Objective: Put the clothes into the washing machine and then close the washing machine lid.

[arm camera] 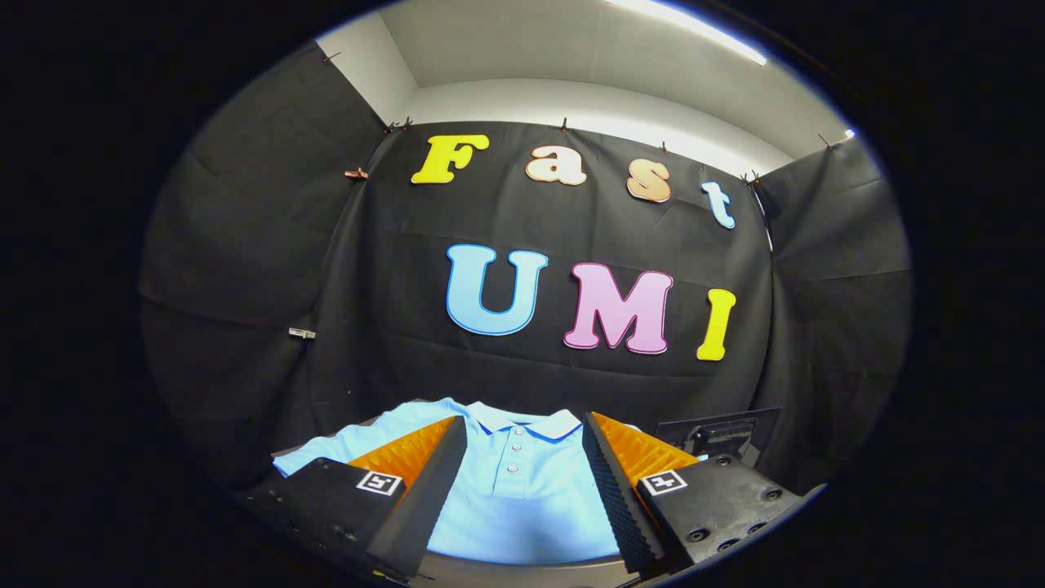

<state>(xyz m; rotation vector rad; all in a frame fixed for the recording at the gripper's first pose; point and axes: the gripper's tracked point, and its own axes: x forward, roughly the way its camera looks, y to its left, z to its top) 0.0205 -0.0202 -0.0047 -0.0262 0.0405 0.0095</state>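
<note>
Plainly, in the gripper view the tongs (522, 457) stand wide apart, their two fingers (424, 482) splayed to either side with nothing pressed between them. A light blue polo shirt (522, 498) lies flat on the worktop (531, 567) below and between those fingers, its collar pointing away toward the booth's wall. The collar is white with a darker blue line along its edge, and a short placket with three small buttons runs down from it, sitting about midway between the two fingers. One sleeve of the shirt spreads out beyond the left finger, reaching toward the dark cloth at that side; the far side of the shirt is mostly hidden behind the right finger. Neither finger visibly touches the fabric; whether they hover over it or rest on it cannot be told. Just beyond the right finger, near the wall, stands a dark boxy object (718, 433) with a darker panel on its face; what it is cannot be told. Black cloth (392, 343) hangs behind the shirt, pinned along its top edge, under a pale ceiling with a strip light (694, 24).
</note>
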